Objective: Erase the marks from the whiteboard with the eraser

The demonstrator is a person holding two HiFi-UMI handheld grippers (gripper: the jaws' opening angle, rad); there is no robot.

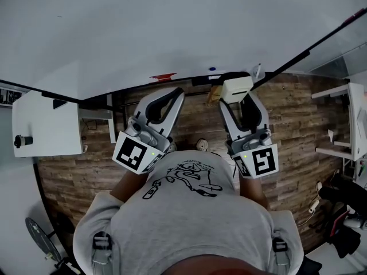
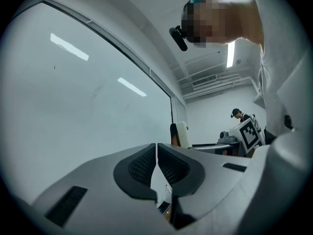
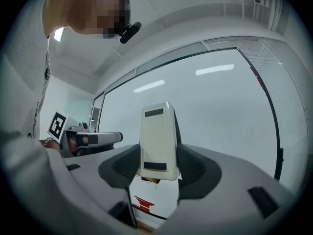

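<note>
Facing the large white whiteboard (image 1: 172,27), the cream rectangular plastic eraser (image 3: 157,136) is clamped in the right gripper (image 3: 157,166) near the board's lower edge. The left gripper (image 2: 156,166) is pressed closed on nothing below that edge.

The whiteboard (image 1: 172,27) stands in front of the person. Before its lower edge, the eraser (image 1: 237,89) sits between the right tongs (image 1: 238,98). The left tongs (image 1: 175,93) are left of the eraser, also near this edge.

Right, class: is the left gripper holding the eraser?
No, the left gripper is shut on nothing; the eraser is clamped in the right gripper.
</note>
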